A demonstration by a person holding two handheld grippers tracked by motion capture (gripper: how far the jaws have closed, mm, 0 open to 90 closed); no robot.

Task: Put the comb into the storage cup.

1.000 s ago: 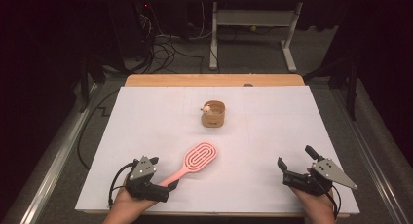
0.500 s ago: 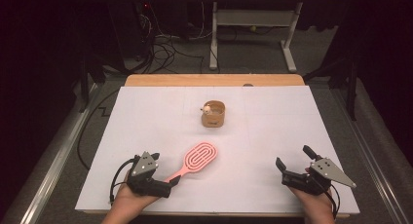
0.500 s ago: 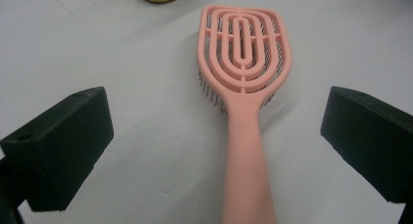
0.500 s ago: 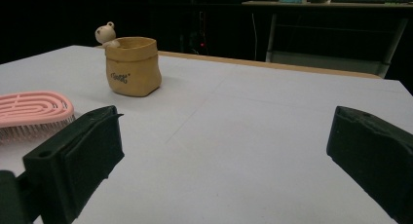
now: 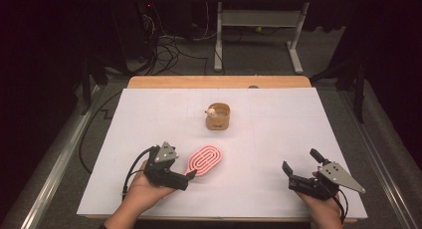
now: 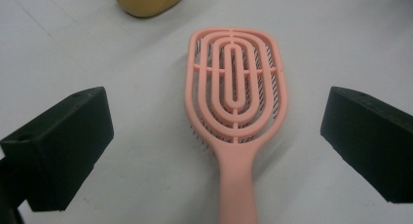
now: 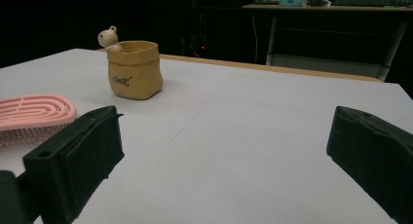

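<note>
1. Brush (image 5: pixel 206 160): pink, with an oval slotted head. It lies flat on the bench (image 5: pixel 278 124), bristles down, at the near left. The head points away from the person and the handle points back toward the left tongs.
2. Left tongs (image 5: pixel 188 174): held in the left hand (image 5: pixel 144 191) at the near left of the bench. The jaws stand wide apart on either side of the brush handle, and in the left gripper view neither touches it. The tip sits at the handle's end.
3. Right tongs (image 5: pixel 300 168): held in the right hand (image 5: pixel 323 209) at the near right, low over the bench. The jaws are wide apart with nothing between them, well away from the brush.
4. Pot (image 5: pixel 218 116): a small tan pouch-shaped holder, upright near the middle of the bench beyond the brush. A small pale bear figure (image 7: pixel 108 38) sits at its rim.
5. Bench: a white sheet covers the top; a wooden edge shows at the far side.
</note>
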